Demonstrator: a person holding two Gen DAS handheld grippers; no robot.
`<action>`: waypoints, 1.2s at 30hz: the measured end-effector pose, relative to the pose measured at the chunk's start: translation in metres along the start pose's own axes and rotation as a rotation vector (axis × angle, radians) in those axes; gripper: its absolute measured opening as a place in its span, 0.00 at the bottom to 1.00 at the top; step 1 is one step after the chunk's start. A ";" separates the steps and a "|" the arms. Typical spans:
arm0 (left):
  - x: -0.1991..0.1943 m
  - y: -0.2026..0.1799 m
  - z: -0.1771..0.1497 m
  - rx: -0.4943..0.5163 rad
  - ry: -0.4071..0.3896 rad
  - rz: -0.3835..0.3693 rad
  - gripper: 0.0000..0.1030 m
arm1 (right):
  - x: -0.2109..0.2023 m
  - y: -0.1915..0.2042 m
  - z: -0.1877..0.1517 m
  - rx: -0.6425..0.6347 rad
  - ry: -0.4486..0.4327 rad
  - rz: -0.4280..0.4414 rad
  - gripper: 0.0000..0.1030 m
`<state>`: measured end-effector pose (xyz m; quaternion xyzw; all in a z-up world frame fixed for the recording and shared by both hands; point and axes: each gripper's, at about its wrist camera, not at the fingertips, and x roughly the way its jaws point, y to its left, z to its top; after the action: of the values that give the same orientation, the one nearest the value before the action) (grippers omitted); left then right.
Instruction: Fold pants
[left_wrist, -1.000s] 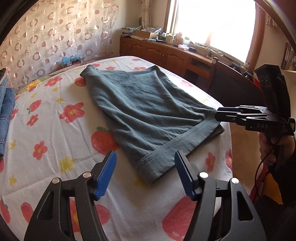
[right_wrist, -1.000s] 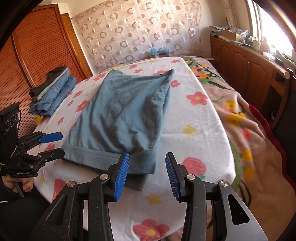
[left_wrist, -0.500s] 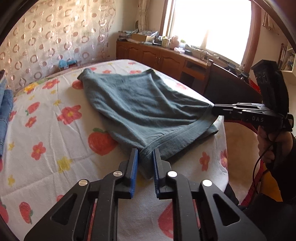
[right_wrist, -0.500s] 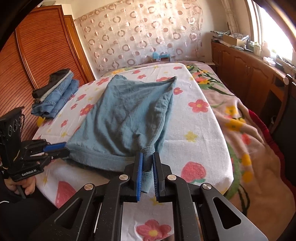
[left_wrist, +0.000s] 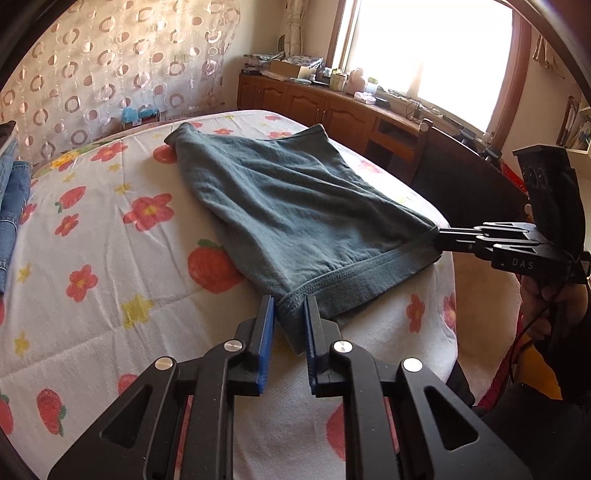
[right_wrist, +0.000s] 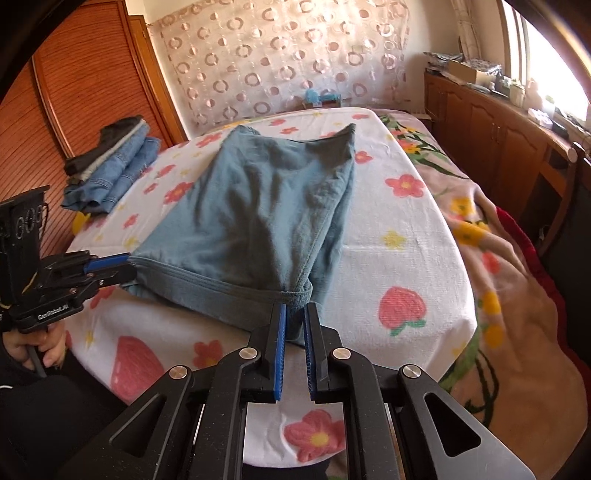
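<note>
Blue-grey pants (left_wrist: 291, 206) lie folded on a bed with a flower and strawberry sheet (left_wrist: 110, 258); they also show in the right wrist view (right_wrist: 258, 206). My left gripper (left_wrist: 289, 306) is shut on the near left corner of the hem band. My right gripper (right_wrist: 294, 314) is shut on the near right corner of the same band. Each gripper shows in the other's view, the right gripper (left_wrist: 441, 238) at the pants' right corner and the left gripper (right_wrist: 125, 264) at the left. The band hangs taut between them, lifted slightly off the sheet.
A stack of folded jeans and dark clothes (right_wrist: 110, 162) lies at the bed's far left. A wooden sideboard (left_wrist: 332, 107) under the window stands right of the bed. A wooden wardrobe (right_wrist: 92, 81) stands left. A floral blanket (right_wrist: 498, 258) hangs off the bed's right side.
Both grippers went from open to shut on the pants' near hem corners. The hem edge has risen slightly off the sheet and pulled straight between them.
</note>
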<state>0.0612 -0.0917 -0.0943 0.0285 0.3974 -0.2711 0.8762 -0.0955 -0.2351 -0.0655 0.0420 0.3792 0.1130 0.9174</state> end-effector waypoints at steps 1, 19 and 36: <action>0.001 0.000 0.000 0.000 0.002 0.000 0.15 | 0.001 0.000 0.002 -0.003 -0.002 -0.002 0.09; 0.007 0.002 -0.004 -0.021 0.016 0.003 0.17 | 0.021 0.005 -0.001 0.029 0.001 -0.047 0.35; 0.003 0.006 0.008 -0.060 -0.037 0.027 0.59 | 0.020 0.004 -0.005 0.001 -0.014 -0.051 0.34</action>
<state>0.0717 -0.0901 -0.0922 0.0026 0.3888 -0.2477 0.8874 -0.0853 -0.2268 -0.0823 0.0336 0.3739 0.0891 0.9226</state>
